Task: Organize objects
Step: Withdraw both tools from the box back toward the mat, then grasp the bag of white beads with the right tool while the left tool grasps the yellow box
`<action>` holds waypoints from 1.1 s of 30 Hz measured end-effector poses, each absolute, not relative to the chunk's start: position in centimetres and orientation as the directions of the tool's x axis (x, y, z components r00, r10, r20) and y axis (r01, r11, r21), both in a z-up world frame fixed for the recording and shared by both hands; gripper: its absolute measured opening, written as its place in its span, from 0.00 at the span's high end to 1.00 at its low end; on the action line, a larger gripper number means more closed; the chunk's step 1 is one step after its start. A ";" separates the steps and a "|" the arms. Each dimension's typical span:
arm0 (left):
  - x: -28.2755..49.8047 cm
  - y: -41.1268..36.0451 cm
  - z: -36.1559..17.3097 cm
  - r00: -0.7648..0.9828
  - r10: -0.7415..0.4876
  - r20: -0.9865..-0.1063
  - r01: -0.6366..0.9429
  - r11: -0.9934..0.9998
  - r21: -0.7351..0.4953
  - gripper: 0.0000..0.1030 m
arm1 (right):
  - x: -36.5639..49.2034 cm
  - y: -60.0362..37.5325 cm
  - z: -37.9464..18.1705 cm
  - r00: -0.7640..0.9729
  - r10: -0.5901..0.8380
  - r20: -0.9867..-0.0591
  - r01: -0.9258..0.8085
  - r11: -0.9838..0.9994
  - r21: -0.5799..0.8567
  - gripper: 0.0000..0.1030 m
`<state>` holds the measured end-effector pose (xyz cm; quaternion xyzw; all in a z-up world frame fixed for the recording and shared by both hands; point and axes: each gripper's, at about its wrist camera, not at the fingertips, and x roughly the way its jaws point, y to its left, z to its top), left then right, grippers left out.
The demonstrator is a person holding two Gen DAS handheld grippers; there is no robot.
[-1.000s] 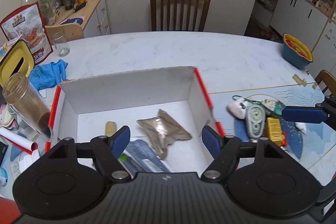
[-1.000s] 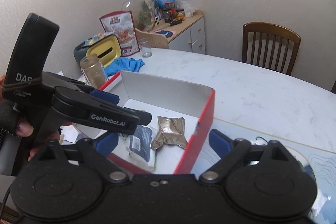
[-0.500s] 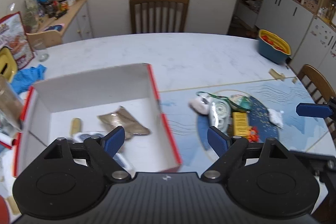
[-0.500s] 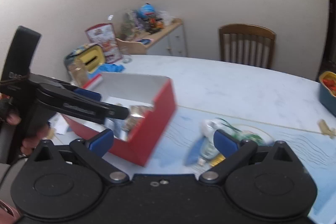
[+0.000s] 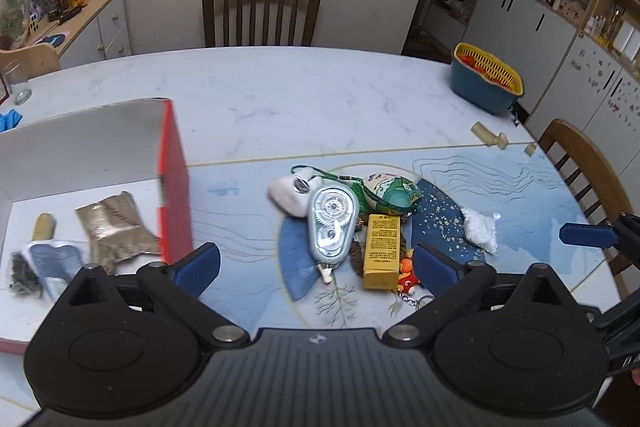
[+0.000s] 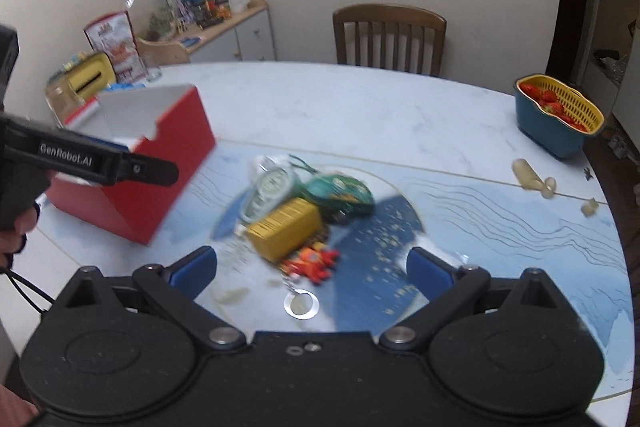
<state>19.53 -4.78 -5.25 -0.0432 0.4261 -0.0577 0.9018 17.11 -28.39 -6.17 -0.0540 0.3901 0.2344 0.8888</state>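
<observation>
A: Since the left hand-held gripper [image 5: 316, 263] is opening with nothing inside, is it going for the pile?

B: I think so. The yellow box [image 5: 382, 251] lies mid-frame on the counter [image 5: 280, 99]. The right hand-held gripper [image 6: 312, 269] is wide and empty too. The red box [image 5: 174, 183] waits at left.

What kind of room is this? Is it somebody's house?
Probably yes, a home dining room or kitchen. There is a big marble-look dining table with wooden chairs around it, white cupboards with knick-knacks, and a basket of strawberries on the table.
</observation>
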 end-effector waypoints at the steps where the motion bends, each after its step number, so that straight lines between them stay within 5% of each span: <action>1: 19.8 -5.3 -5.7 0.630 -0.135 -0.765 0.070 0.991 -0.118 0.00 | 17.4 -28.6 -6.6 0.585 0.371 -0.721 -0.461 0.884 0.081 0.02; 29: 25.7 -12.0 -13.5 0.572 -0.124 -0.811 0.124 0.990 -0.064 0.01 | 27.9 -33.7 -16.0 0.499 0.310 -0.809 -0.465 0.884 0.053 0.09; 33: 25.8 -12.1 -13.5 0.573 -0.122 -0.811 0.132 0.990 -0.056 0.18 | 28.2 -33.6 -16.3 0.492 0.320 -0.810 -0.478 0.877 0.056 0.10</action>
